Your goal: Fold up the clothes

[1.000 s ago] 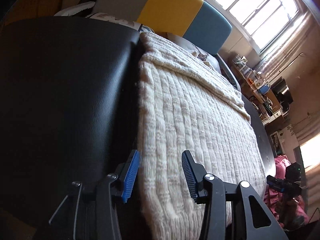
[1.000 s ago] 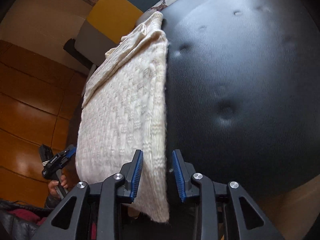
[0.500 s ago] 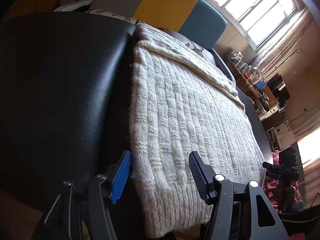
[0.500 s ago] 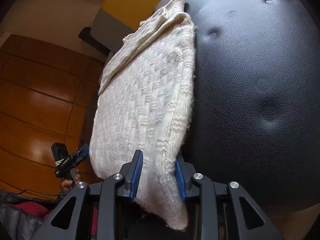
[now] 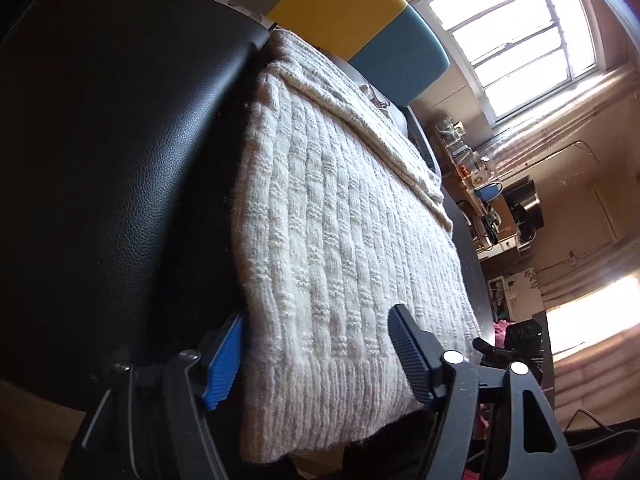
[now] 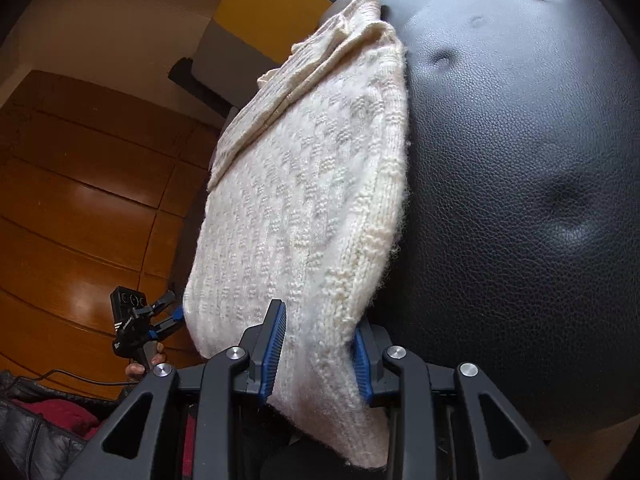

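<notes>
1. A cream knitted sweater (image 5: pixel 344 240), folded into a flat panel, lies on a black leather cushion (image 5: pixel 120 160), its near hem hanging over the cushion's front edge.
2. The left hand-held gripper (image 5: pixel 316 354) straddles the sweater's near left corner, jaws opening; the knit sits between the blue pads (image 5: pixel 224 364) but is not pinched.
3. The right hand-held gripper (image 6: pixel 316 354) is clenched on the sweater's (image 6: pixel 304 216) near right corner, the fabric bunched between its blue pads (image 6: pixel 274 350) and drooping below them.
4. In the right wrist view, the left hand-held gripper (image 6: pixel 166 316) shows at the sweater's far corner, with fingers (image 6: pixel 138 366) of a hand on its handle.
5. Yellow and blue cushions (image 5: pixel 360 12) stand behind the sweater; a bright window (image 5: pixel 516 36) lights the room.
6. Wooden panelling (image 6: pixel 80 184) fills the left of the right wrist view.
</notes>
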Demonstrator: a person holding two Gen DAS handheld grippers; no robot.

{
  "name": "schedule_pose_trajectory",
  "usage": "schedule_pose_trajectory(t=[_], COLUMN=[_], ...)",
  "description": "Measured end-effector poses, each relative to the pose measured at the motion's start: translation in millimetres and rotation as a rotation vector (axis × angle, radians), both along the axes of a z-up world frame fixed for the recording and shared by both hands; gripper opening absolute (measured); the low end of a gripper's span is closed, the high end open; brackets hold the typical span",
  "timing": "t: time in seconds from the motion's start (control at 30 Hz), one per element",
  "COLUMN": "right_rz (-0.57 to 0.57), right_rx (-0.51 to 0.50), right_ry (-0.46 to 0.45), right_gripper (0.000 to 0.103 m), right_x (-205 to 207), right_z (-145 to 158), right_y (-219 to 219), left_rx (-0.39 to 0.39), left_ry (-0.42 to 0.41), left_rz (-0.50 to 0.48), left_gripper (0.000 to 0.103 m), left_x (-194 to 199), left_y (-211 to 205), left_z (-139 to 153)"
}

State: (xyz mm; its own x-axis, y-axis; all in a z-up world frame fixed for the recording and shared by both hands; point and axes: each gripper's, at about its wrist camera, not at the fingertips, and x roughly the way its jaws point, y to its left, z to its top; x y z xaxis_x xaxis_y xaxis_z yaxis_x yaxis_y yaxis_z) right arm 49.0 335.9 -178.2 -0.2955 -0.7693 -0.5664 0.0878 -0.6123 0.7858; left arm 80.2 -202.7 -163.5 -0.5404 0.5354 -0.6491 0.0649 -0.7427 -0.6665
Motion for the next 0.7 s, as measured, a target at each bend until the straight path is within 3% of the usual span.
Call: schedule_pose_trajectory(t=[0.03,0.1,0.2,0.23,0.27,0.3,0.33,0.4,0.5,0.67,0.7], right_rz=[-0.010,-0.009,0.031,0.038,0.043,0.049,0.062,0.101,0.125,0.084,0.073], right_rx=[-0.013,-0.005,0.069,0.078,0.083,0.088,0.100,0.183,0.271,0.235,0.220], right_ry=[-0.008,0.011,0.118,0.125,0.127,0.128,0.117,0.120,0.139,0.138,0.135], right_gripper=[0.031,0.031,0.031,0.031,0.031,0.031,0.031,0.017,0.016,0.017,0.022], right_x=[0.6,2.4,11.0,11.6,11.8,12.0,10.4,9.3,11.4,15.1,15.9], right_z=[-1.6,-1.6,4.7,5.1,5.1,5.2,5.6,10.7,15.5,11.3,9.9], right_y=[2.3,1.3,-8.4,-10.2,-11.7,-13.1,-15.2,-19.8,-22.8,-22.1,-21.1], left_rx=[-0.008,-0.097,-0.196,-0.192,-0.193,-0.190,-0.167,-0.137,-0.126,-0.080,-0.062], left_ry=[0.002,-0.015,-0.028,-0.023,-0.044,-0.066,-0.083,-0.070,-0.072,-0.065,-0.069], left_rz=[-0.010,-0.042,-0.070,-0.061,-0.052,-0.042,-0.028,-0.008,0.006,0.014,0.015], left_gripper=[0.082,0.083,0.083,0.071,0.028,0.008,0.011,0.011,0.010,0.011,0.011], left_x=[0.1,-4.6,-11.2,-12.1,-14.4,-16.5,-17.5,-14.9,-11.6,-7.1,-6.6], left_y=[2.9,16.5,32.3,32.3,31.4,30.1,27.0,22.8,20.5,16.6,14.9], left_z=[0.9,5.0,9.4,9.0,5.2,1.1,-3.3,-3.7,-4.2,-7.5,-9.0])
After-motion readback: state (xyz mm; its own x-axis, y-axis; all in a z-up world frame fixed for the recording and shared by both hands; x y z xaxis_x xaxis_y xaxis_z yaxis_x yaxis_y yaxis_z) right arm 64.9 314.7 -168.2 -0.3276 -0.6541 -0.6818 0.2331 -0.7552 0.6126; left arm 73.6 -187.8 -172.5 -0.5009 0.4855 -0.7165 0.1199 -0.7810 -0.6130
